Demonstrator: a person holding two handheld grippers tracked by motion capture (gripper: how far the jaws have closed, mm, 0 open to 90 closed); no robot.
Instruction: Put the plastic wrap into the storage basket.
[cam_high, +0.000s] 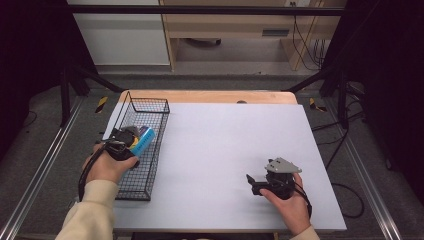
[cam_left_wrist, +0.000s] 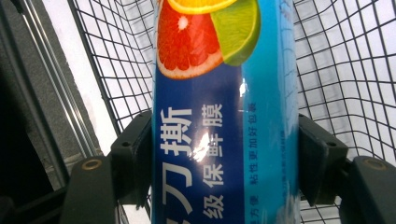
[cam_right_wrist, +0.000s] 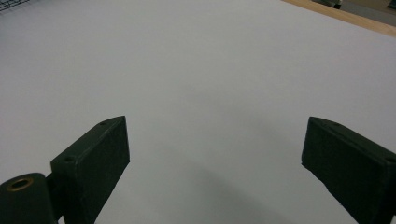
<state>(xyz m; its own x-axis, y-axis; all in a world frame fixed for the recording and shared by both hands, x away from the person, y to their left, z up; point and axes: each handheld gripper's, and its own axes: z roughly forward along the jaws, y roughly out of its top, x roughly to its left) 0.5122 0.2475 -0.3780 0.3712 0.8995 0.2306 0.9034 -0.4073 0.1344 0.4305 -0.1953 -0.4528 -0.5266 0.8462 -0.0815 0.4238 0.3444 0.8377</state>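
Here the left gripper (cam_high: 131, 137) sits over the black wire basket (cam_high: 150, 107) at the table's left edge, its jaws clamped on a blue cling-film tube (cam_high: 143, 139). In the left gripper view the tube (cam_left_wrist: 224, 116) runs straight up between the two black jaws, each pad pressed flat against a side of it, with citrus slices printed near the top and white Chinese lettering lower down. Basket mesh (cam_left_wrist: 345, 60) shows on both sides of the tube and beyond it, so the tube lies within the basket's walls; whether it touches the basket floor cannot be told. From the high view the tube lies slanted, its far end pointing toward the basket's right wall, close to that wall.

The basket is long and narrow and runs along the left margin of the white table sheet (cam_high: 225, 150); its left wall stands just at the sheet's edge, with the metal rail (cam_high: 45, 160) of the frame beyond it.

The right gripper (cam_high: 254, 182) rests low near the front right part of the sheet, well apart from the basket, its jaws spread wide with nothing between them. In the right gripper view bare white sheet (cam_right_wrist: 210, 84) stretches ahead of the jaws to the wooden table edge (cam_right_wrist: 345, 16) at the far side.
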